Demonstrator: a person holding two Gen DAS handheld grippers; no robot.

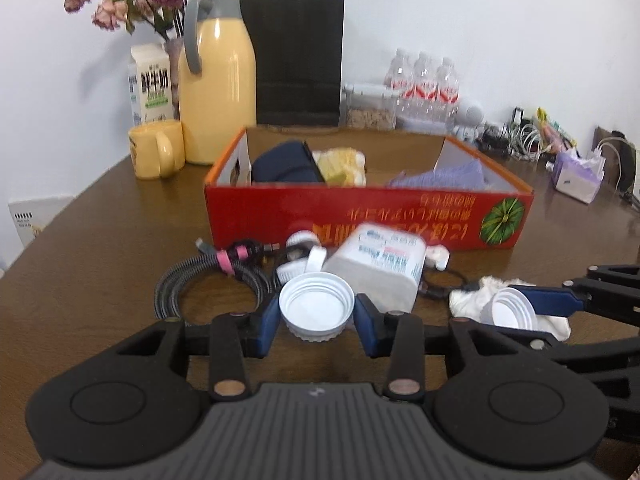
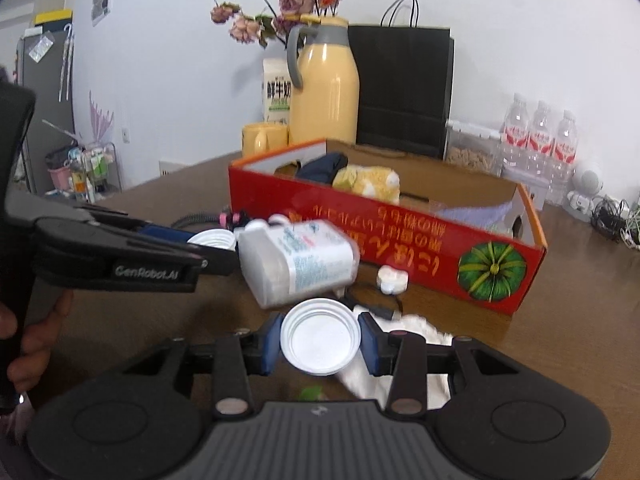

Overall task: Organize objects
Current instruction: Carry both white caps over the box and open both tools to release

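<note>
Both grippers angled down, each gripping 1 white cap: left gripper (image 1: pixel 316 320), right gripper (image 2: pixel 320 342).

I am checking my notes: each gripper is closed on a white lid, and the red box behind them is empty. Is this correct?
Not quite. The left gripper and right gripper each hold a white lid, but the red box is not empty: the left wrist view shows a dark pouch, something yellow and purple cloth inside.
</note>
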